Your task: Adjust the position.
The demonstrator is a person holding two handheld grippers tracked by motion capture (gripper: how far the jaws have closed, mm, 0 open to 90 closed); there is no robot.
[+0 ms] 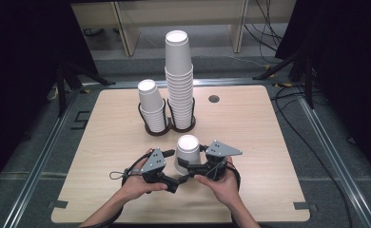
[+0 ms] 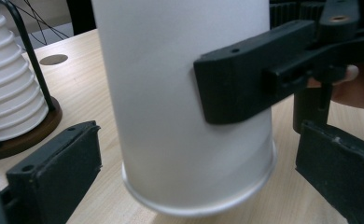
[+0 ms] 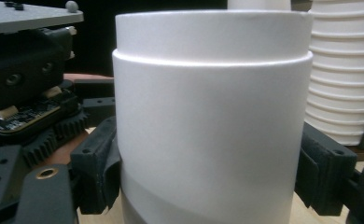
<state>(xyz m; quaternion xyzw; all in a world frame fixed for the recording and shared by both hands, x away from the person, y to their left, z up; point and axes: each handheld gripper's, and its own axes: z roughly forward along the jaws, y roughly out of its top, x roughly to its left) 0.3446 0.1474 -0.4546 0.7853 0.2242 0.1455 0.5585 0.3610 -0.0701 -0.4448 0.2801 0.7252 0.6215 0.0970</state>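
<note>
A white paper cup [image 1: 188, 145] stands at the front middle of the wooden table [image 1: 269, 142]. My right gripper [image 1: 194, 159] reaches in from the right and is shut on the white paper cup [image 3: 213, 121], one pad pressed to each side. A ridge runs round the cup near its top in the right gripper view. My left gripper [image 1: 176, 167] comes in from the left and is open. Its jaws straddle the lower part of the cup [image 2: 180, 116], with a gap on each side. One jaw of the right gripper lies flat against the cup's wall in the left gripper view.
Behind the cup, a black wire holder [image 1: 167, 127] carries a short stack of white cups [image 1: 152, 107] and a tall stack [image 1: 180, 80]. A small round hole [image 1: 214, 99] sits at the back right of the table. Cables trail over the floor to the right.
</note>
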